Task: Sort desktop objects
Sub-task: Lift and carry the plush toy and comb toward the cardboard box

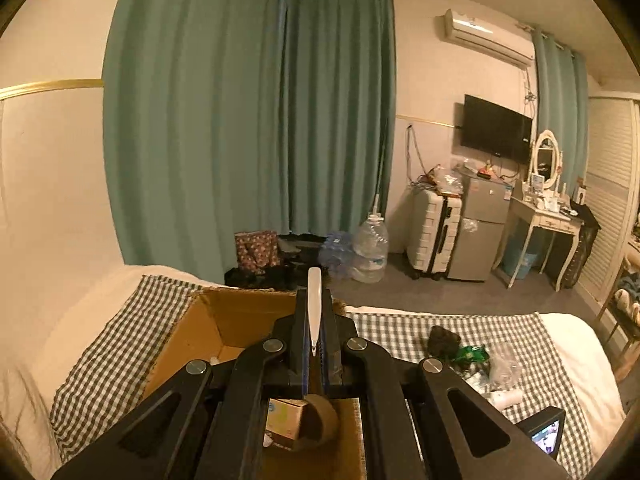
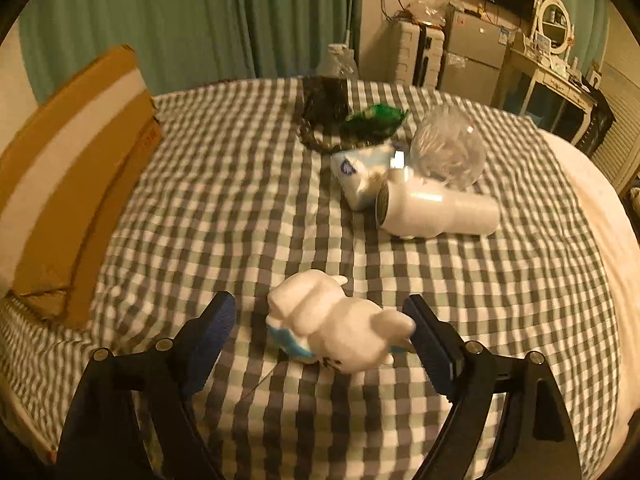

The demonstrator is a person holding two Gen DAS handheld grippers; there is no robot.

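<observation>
The left gripper is clamped tight on a thin white pen, which stands up between the two pads and pokes out past the fingertips, and it hangs over the open cardboard box on the checked cloth; below the fingers, inside the box, lie a roll of brown tape and a small carton. So on that side the step in hand looks like a drop: the pen is already above the box and only needs the pads to part. The right gripper stands wide, with a small white plush toy lying on the cloth between its fingers; the right finger seems to be at the toy's ear (the blur makes touch hard to judge), while the left finger is clear of it. Beyond the fingertips sit a white bottle on its side, a crumpled packet, a clear plastic bag, a green wrapper and a dark bundle, all still unsorted. The next move on the right calls for centring the toy between the pads, then closing gently, since the plush will squash, and carrying it to the box off to the fingers' left.
</observation>
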